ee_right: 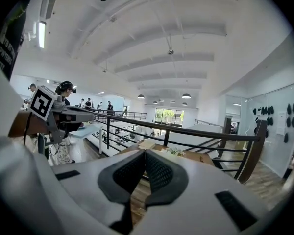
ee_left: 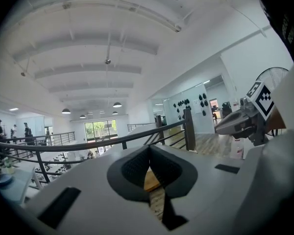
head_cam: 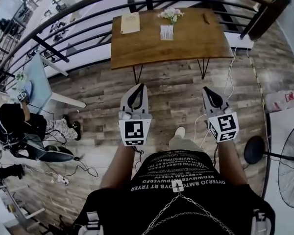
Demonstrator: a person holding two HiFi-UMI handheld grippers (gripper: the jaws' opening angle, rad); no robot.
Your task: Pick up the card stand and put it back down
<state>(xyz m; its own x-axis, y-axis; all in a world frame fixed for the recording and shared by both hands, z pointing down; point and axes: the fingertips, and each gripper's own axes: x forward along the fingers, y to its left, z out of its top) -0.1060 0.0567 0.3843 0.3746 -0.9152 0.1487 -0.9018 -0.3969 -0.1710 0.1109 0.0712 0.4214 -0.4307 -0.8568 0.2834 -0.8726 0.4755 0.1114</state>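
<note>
A curved dark railing (head_cam: 88, 4) is seen running behind a wooden table (head_cam: 186, 45), which is set on thin black legs over a plank floor (head_cam: 176, 97). Well to the right of the table, a standing fan (head_cam: 290, 166) is placed on the floor. Well to the left of the table, a seated person (head_cam: 12, 124) is seen.

Both grippers are held short of the table's near edge, well apart from everything on it. The left gripper (head_cam: 138, 87) is pointed at the table's left half. Its jaws are brought together with nothing between them, and only a sliver of table top and floor can be seen through the gap behind the tips. The right gripper (head_cam: 208, 90) is pointed at the table's right half. Its jaws are likewise closed on nothing.

On the table's left part, a tan booklet (head_cam: 130, 22) is laid flat. The card stand (head_cam: 166, 32) is set upright near the table's middle, untouched. A small bunch of pale flowers (head_cam: 170, 14) is placed just behind it, by the table's far edge.
</note>
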